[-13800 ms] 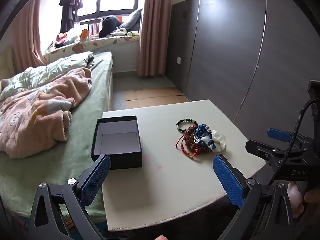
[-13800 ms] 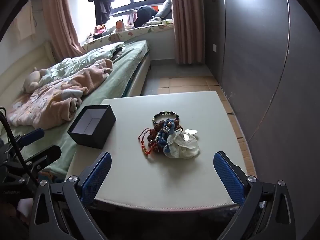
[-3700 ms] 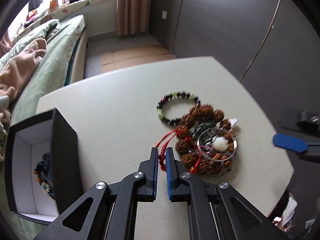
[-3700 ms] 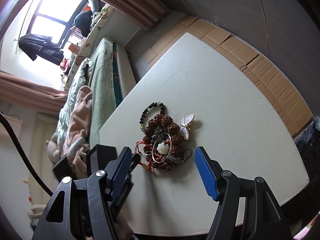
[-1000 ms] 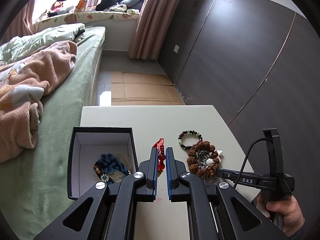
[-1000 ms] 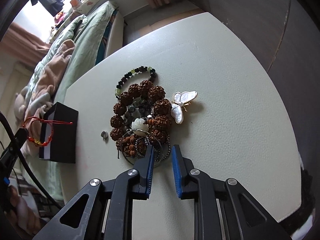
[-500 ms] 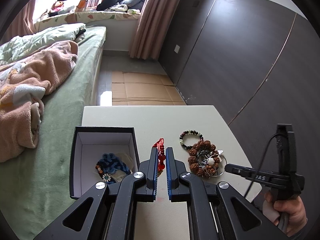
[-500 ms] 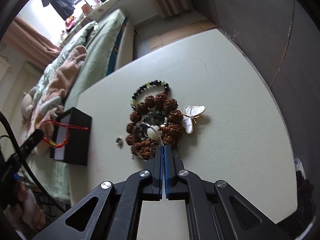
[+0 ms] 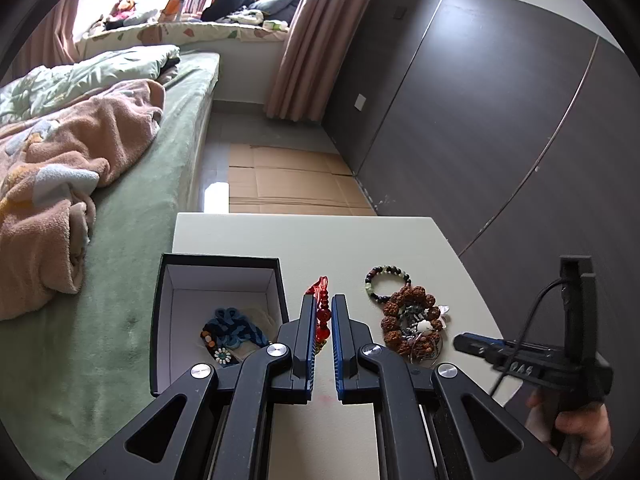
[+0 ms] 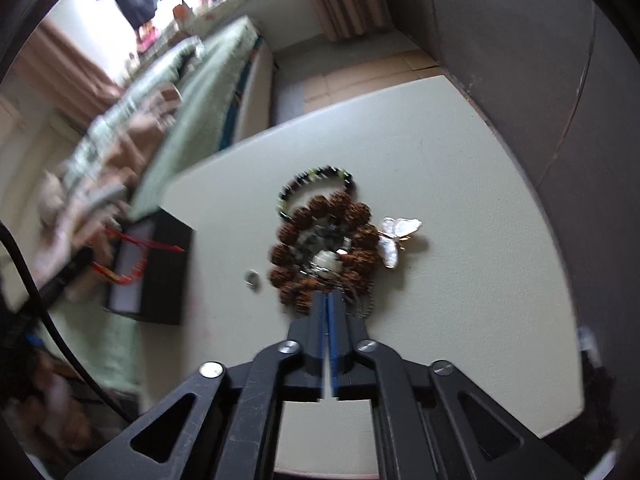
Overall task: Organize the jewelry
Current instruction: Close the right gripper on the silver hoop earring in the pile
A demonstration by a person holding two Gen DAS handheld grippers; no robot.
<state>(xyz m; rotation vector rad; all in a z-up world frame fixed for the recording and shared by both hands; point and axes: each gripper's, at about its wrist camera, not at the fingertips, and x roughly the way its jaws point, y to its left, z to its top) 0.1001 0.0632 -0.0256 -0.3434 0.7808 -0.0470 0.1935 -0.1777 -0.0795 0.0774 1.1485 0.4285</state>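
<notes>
The left gripper (image 9: 320, 312) pinched a red corded bead bracelet (image 9: 322, 317) between its fingers, while the right gripper (image 10: 328, 312) clamped shut on the brown knobbly seed-bead pile (image 10: 320, 240) ahead.

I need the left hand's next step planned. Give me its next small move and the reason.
Probably shift the left gripper sideways over the open black box, then release. Its fingers are shut on the red beaded string bracelet, which hangs beside the box wall, over the table, while the blue knotted piece already lies inside.

Both wrist cams look down, sharing table (image 9: 304, 240) w/ box (image 9: 218, 264).
</notes>
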